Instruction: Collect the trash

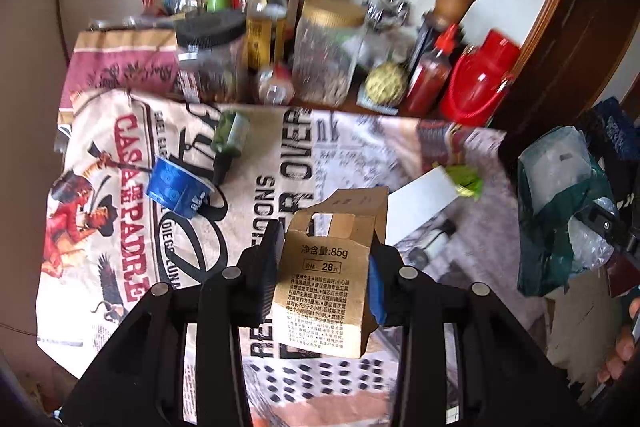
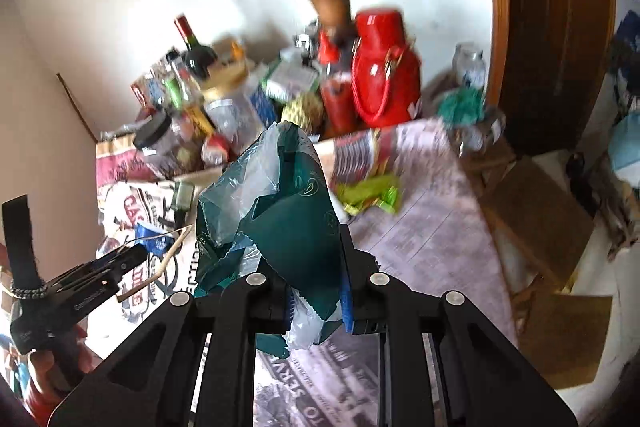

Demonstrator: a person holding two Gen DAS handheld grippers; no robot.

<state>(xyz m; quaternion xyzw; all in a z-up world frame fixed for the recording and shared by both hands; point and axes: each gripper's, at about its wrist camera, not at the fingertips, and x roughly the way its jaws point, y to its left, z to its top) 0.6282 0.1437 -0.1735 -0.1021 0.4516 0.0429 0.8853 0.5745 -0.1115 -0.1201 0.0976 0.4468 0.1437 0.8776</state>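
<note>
The left gripper point(image 1: 324, 267) pinches a torn brown cardboard box point(image 1: 328, 287) flat between its pads, the printed panel facing up and the flap poking toward twelve o'clock. The right gripper point(image 2: 316, 291) is clamped on a crumpled dark green plastic bag point(image 2: 288, 211), with clear film bunched in the same bite. Both pieces hang clear above the printed tablecloth point(image 1: 120, 227).

More rubbish lies on the cloth: in the left view, a blue cup point(image 1: 178, 189) tipped on its side at about ten o'clock from the box, a small green bottle point(image 1: 230, 133) just beyond it at eleven, and a lime-green wrapper point(image 1: 466, 179) out at two o'clock. Jars, bottles and a red flask point(image 1: 480, 83) crowd the back edge at twelve; those look like keepers, not trash.

No bin shows in either view, so I cannot tell where the load is headed. To carry it well, I would keep both grips firm, since the bag is slippery and only partly caught, and hold the loose tails high enough not to sweep the cup or bottle off the cloth.
</note>
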